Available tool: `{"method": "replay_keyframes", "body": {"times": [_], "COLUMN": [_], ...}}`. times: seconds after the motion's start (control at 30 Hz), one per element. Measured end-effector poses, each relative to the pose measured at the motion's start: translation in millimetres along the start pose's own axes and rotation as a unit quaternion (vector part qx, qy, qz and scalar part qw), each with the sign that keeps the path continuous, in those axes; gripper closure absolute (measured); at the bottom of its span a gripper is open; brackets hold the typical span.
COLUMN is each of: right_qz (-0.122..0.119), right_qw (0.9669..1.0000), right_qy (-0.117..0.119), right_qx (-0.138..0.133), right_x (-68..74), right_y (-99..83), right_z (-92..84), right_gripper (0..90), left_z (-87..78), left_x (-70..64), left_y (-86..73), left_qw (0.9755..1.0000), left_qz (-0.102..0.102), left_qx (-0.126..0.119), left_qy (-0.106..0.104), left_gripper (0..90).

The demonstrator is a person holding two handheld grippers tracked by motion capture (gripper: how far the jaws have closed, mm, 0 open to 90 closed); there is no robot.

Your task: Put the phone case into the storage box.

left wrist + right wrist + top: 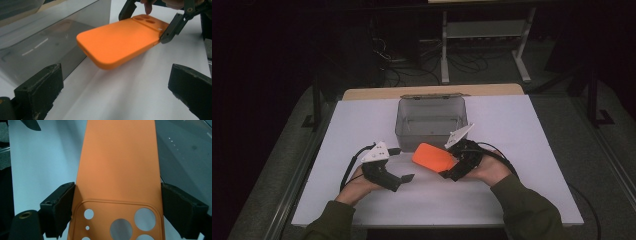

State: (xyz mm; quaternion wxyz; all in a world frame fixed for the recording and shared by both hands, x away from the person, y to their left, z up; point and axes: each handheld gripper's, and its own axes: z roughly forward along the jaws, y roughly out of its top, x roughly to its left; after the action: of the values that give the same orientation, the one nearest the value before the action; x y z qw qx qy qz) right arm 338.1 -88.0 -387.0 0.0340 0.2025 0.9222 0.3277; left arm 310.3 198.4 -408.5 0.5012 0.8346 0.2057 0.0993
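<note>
- One orange phone case (pixel 433 157) is what I'm working with: smooth, matte, rubbery-looking, a flat slab with rounded corners and round camera cut-outs at one end.
- From the high view I see it held clear of the table, tilted, just at the 6 o'clock side of the bin, with its free end pointing toward 9 o'clock.
- My right gripper (pixel 117 205) is clamped on the case's camera end; in the right gripper view the two black pads, rough and chipped at the edges, press against its long sides.
- In the left gripper view the case (pixel 120 42) floats above the sheet, casting a soft shadow, with the right gripper's dark jaw tips pinching its far end.
- My left gripper (pixel 399 179) sits at about 8 o'clock of the case, near it but not touching; its jaws stand apart with nothing between them, blocky pads with a worn, grainy face.
- Each gripper carries a pale three-cornered plate on top and trails a black cable.
- At 12 o'clock of the case stands a translucent grey plastic bin (pixel 432 107), rectangular, with smooth glossy walls.
- Everything rests on a white sheet (pixel 522 165), flat and matte, covering the table.
- Olive sleeves (pixel 524 210) cover both forearms.
</note>
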Motion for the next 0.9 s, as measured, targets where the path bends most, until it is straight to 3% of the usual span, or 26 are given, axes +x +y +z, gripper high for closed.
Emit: {"method": "replay_keyframes", "body": {"times": [0.47,0.9], "right_qz": [0.0,0.001], "right_qw": [1.0,1.0], "right_qy": [-0.001,0.0], "right_qx": [-0.003,-0.002], "right_x": [-0.4,-0.7], "right_y": [-0.8,-0.6], "right_z": [-2.1,-2.3], "right_gripper": [14.7,14.8], "left_z": [13.7,23.9], "left_x": [-2.2,-3.3], "left_y": [4.4,9.7], "left_qw": [0.9998,0.9997], "left_qz": [0.012,0.02], "left_qx": [0.013,0.007], "left_qy": [-0.008,-0.009], "left_gripper": [0.0,0.0]}}
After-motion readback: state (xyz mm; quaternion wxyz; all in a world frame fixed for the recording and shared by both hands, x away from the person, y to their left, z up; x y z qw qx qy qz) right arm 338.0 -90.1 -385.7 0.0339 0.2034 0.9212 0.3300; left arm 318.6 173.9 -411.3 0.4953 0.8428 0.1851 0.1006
